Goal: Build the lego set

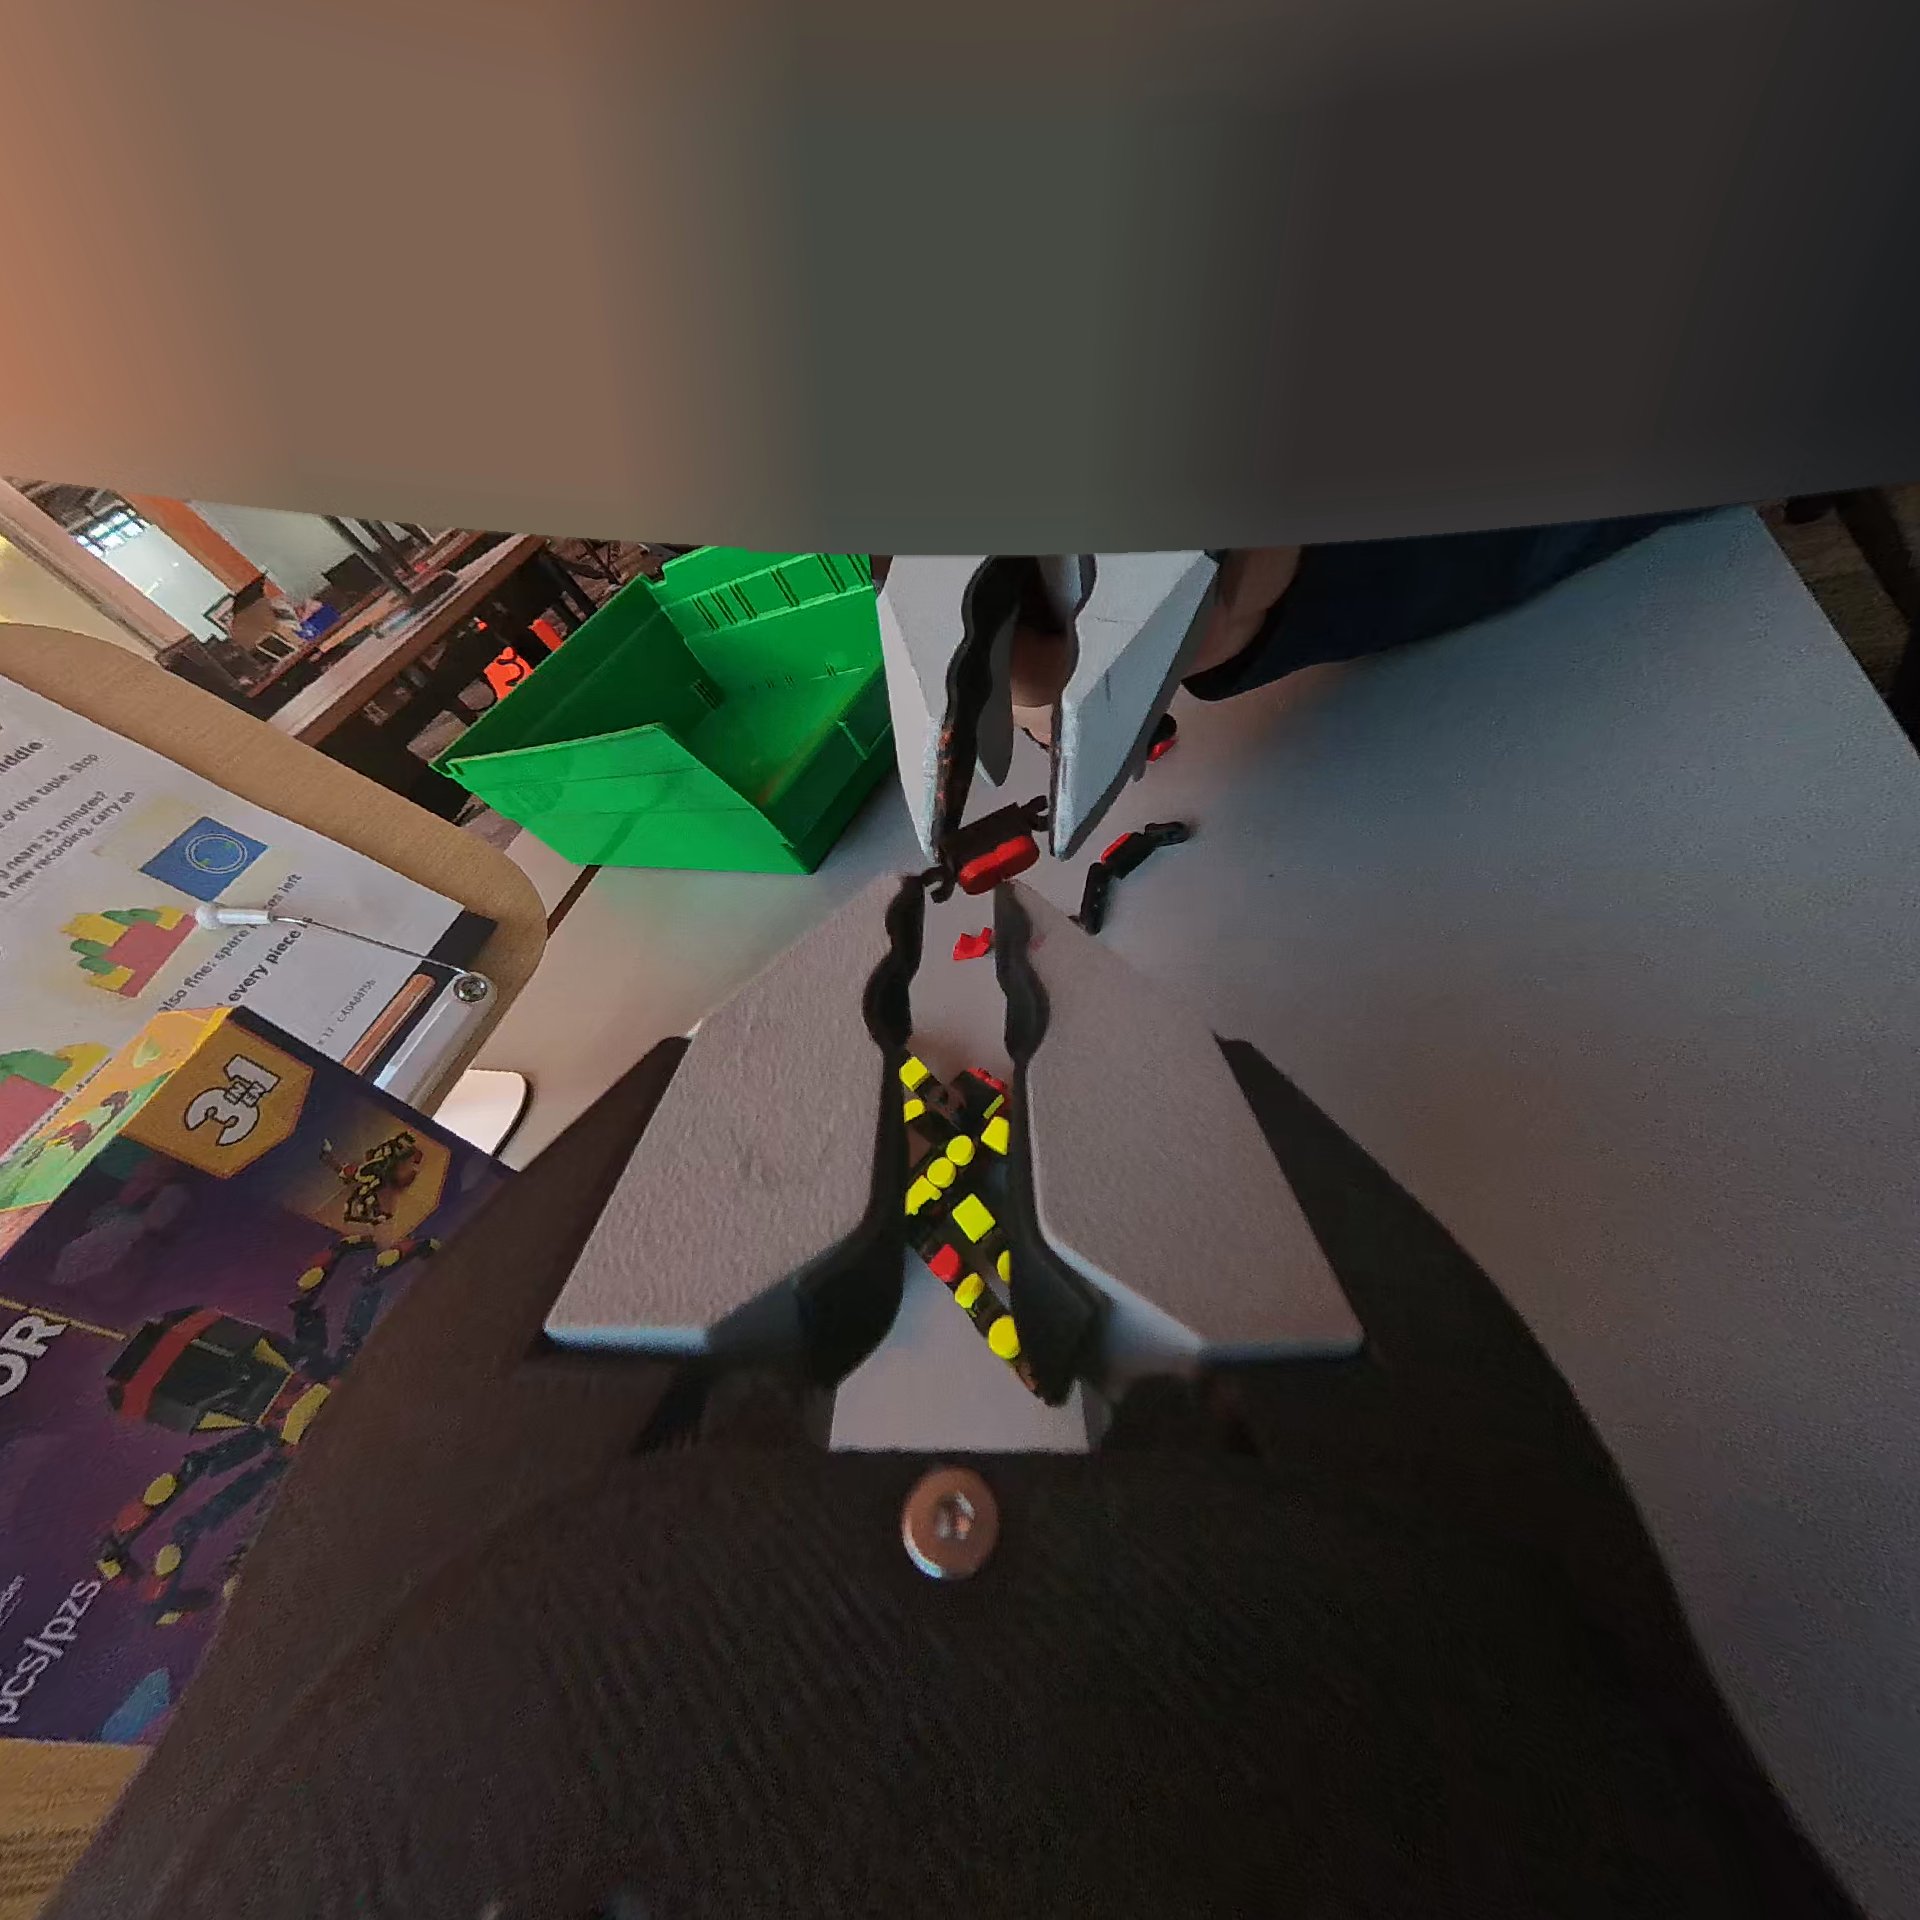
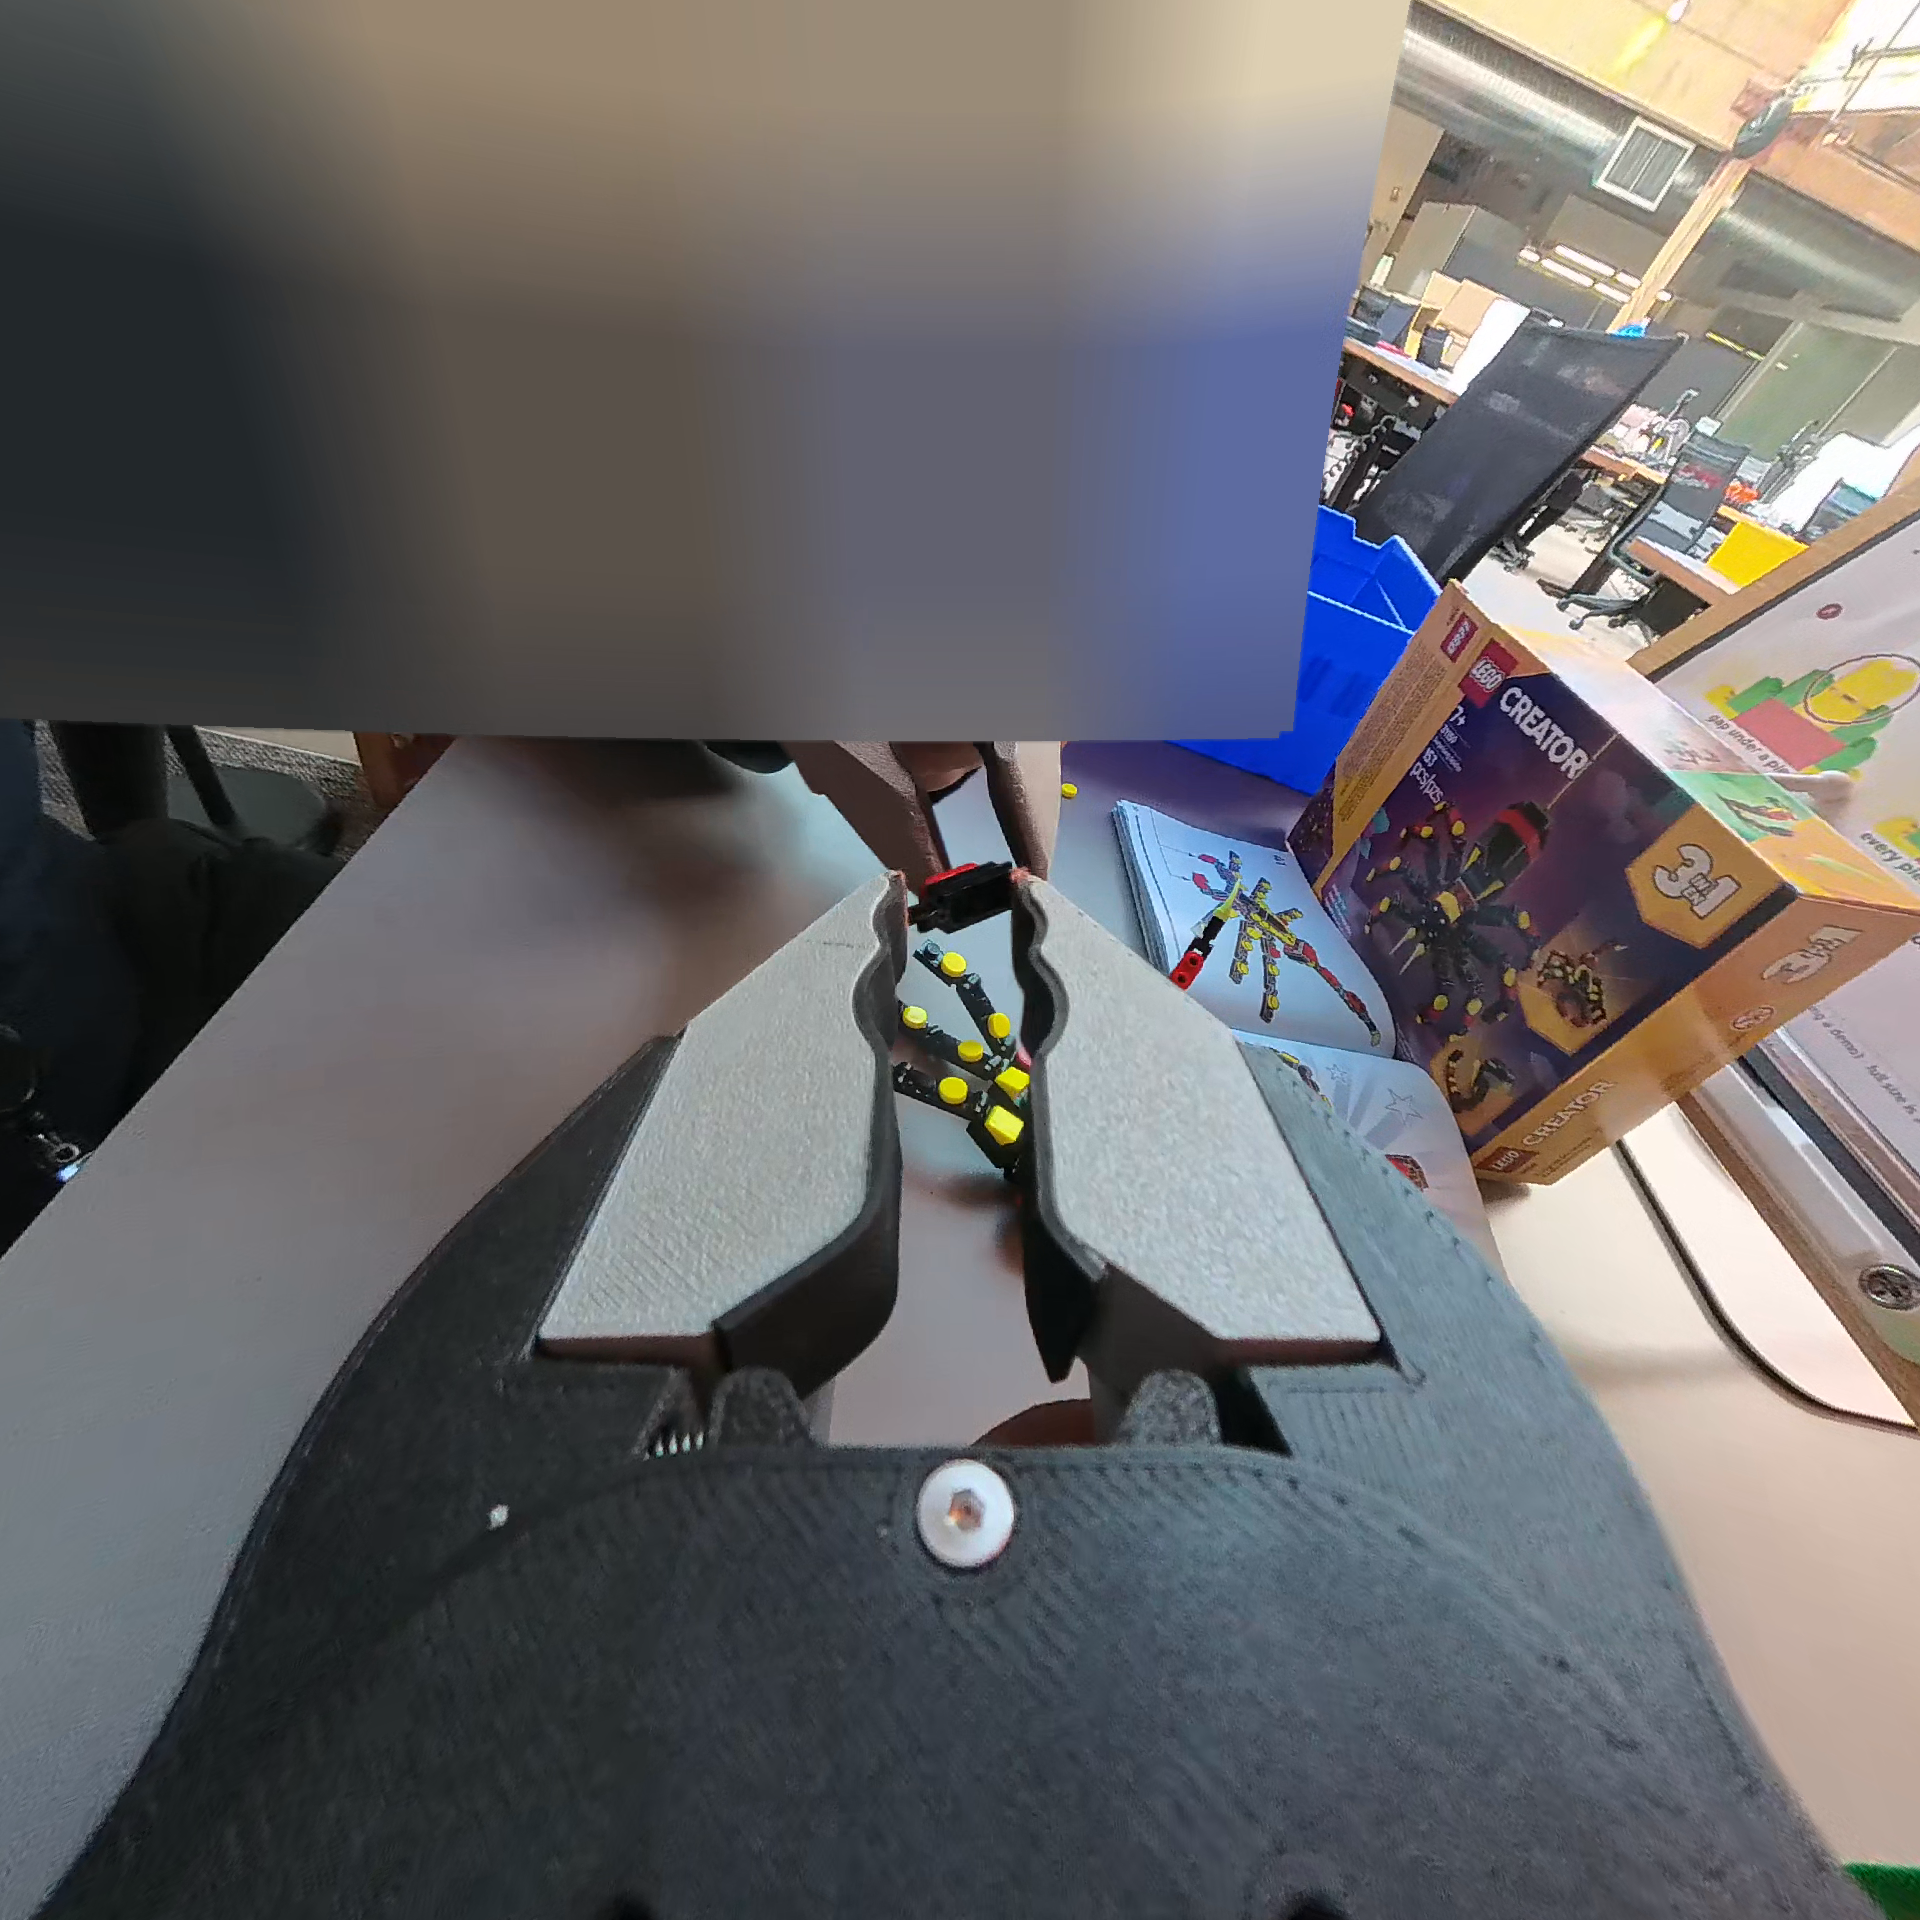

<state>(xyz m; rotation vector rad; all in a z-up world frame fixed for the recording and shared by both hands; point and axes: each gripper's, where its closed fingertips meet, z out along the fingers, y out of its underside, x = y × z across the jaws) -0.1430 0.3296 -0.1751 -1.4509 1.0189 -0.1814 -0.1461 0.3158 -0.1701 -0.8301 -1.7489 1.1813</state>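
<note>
The right gripper (image 2: 961,894) is pinching a red-and-black piece (image 2: 958,896) at its fingertips, above black legs with yellow studs (image 2: 966,1049) lying on the table (image 2: 520,997). A box (image 2: 1590,935) is standing beside a booklet (image 2: 1236,914).

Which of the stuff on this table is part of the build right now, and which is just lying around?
In use: red-and-black piece, in right gripper; black-and-yellow leg assembly; instruction booklet; loose red and black parts.
Lying about: green bin; blue bin; set box; clipboard.
</note>
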